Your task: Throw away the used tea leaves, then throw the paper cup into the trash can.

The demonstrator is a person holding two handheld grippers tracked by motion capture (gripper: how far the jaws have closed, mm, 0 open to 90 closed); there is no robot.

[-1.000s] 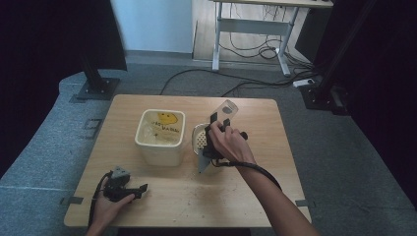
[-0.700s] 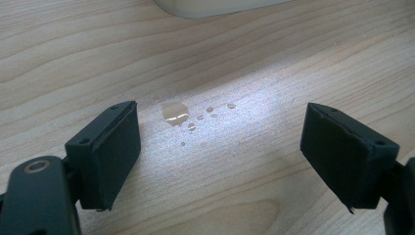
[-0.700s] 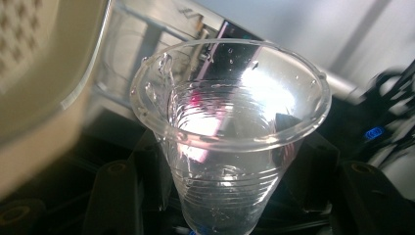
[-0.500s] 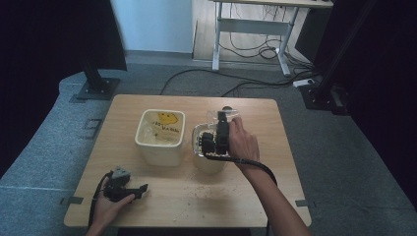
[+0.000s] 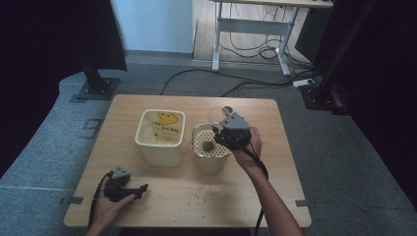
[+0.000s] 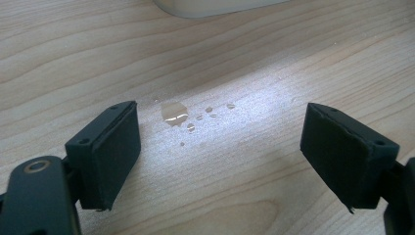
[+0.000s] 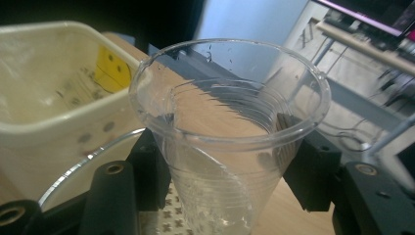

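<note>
One clear cup (image 7: 230, 142) clenched in right tongs (image 7: 225, 161), left tongs (image 6: 220, 147) released, two tubs

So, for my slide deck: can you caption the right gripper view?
Right gripper clamps a clear plastic cup above a perforated strainer, beside a cream tub.
</note>
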